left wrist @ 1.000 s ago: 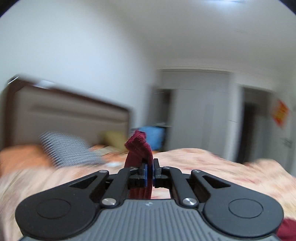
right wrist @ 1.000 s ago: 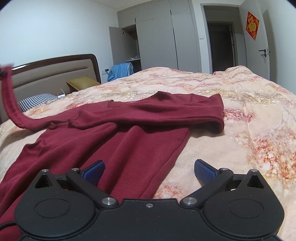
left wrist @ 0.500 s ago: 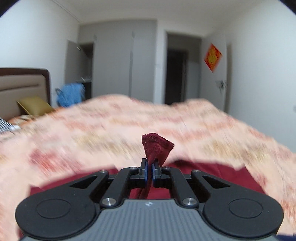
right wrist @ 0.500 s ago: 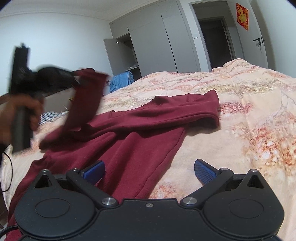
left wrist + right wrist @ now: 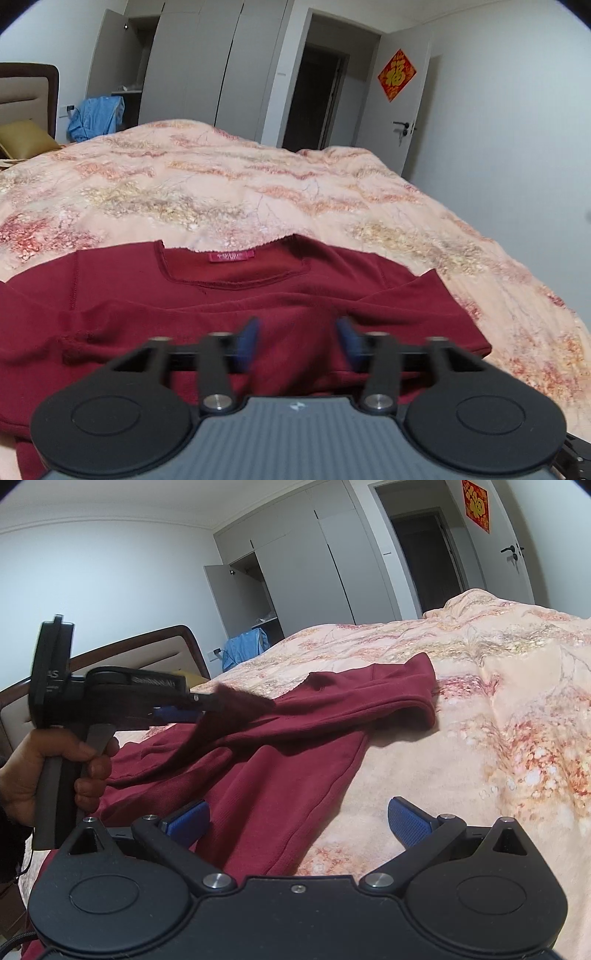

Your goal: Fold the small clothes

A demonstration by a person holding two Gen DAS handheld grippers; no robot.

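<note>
Now left tool [image 5: 297,341] opening, apparently over shirt [image 5: 258,295].

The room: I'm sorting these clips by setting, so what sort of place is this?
A home bedroom, most likely. A bed with a floral quilt and padded headboard fills the view, with a built-in grey wardrobe behind it.

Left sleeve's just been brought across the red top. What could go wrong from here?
1. The left hand-held gripper has its jaws opening; in the right wrist view the sleeve looks still draped at its tips, so it may snag as the gripper pulls back.
2. The right sleeve fold lies loose and could shift.
3. The soft quilt may bunch underneath.
</note>
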